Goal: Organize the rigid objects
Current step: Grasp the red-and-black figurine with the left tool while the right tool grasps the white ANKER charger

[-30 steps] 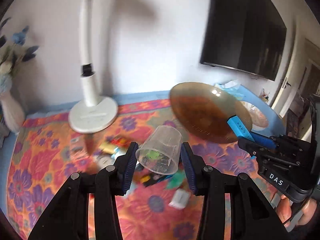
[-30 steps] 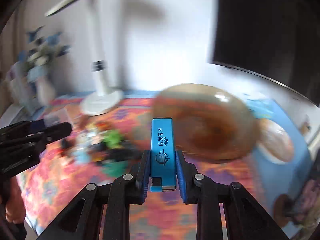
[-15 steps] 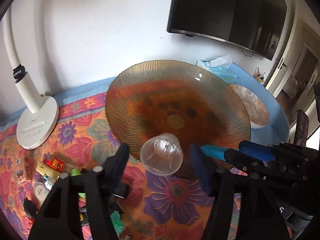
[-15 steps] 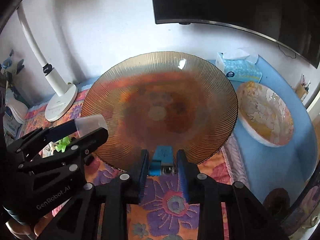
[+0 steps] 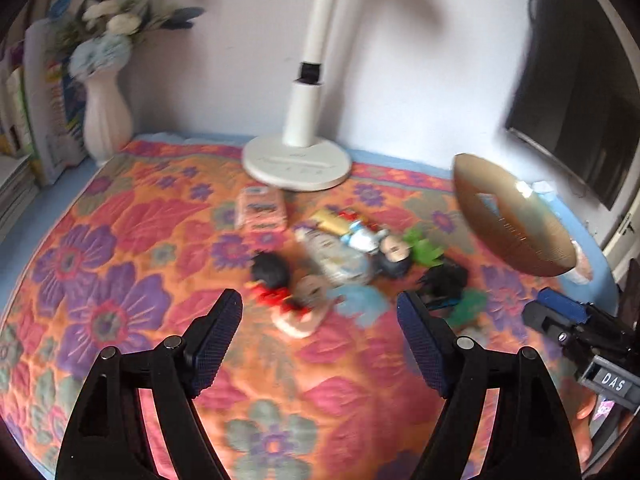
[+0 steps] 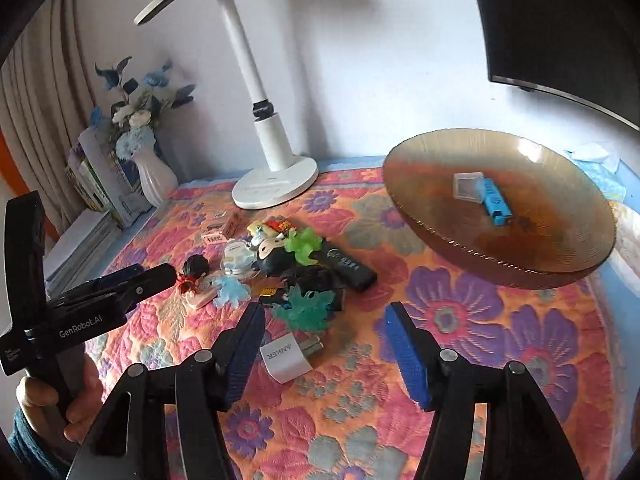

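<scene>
Left wrist view: motion-blurred.
Left gripper [image 5: 320,312]: jaws opening, nothing between the pads; it hangs above the floral quilt [image 5: 120,240].
Toy pile [image 5: 340,256]: figurines and small packets clustered on the quilt beyond the fingertips, in front of the white lamp base [image 5: 297,164].
Amber glass plate [image 5: 514,220]: at right, seen edge-on.
Right gripper [image 5: 560,312]: visible at right edge, blue pads; jaw spacing cannot be told here.

Right wrist view: sharp.
Right gripper [image 6: 324,320]: jaws opening, empty.
White Anker charger [image 6: 286,356]: on the quilt, below and between the fingers, not touched.
Amber glass plate [image 6: 500,256]: holds a clear cup [image 6: 468,187] on its side and a blue lighter [image 6: 495,201], side by side.
Black remote [image 6: 348,266]: in the pile.
Left gripper [image 6: 160,276]: at left, held by a hand [image 6: 72,400].
</scene>
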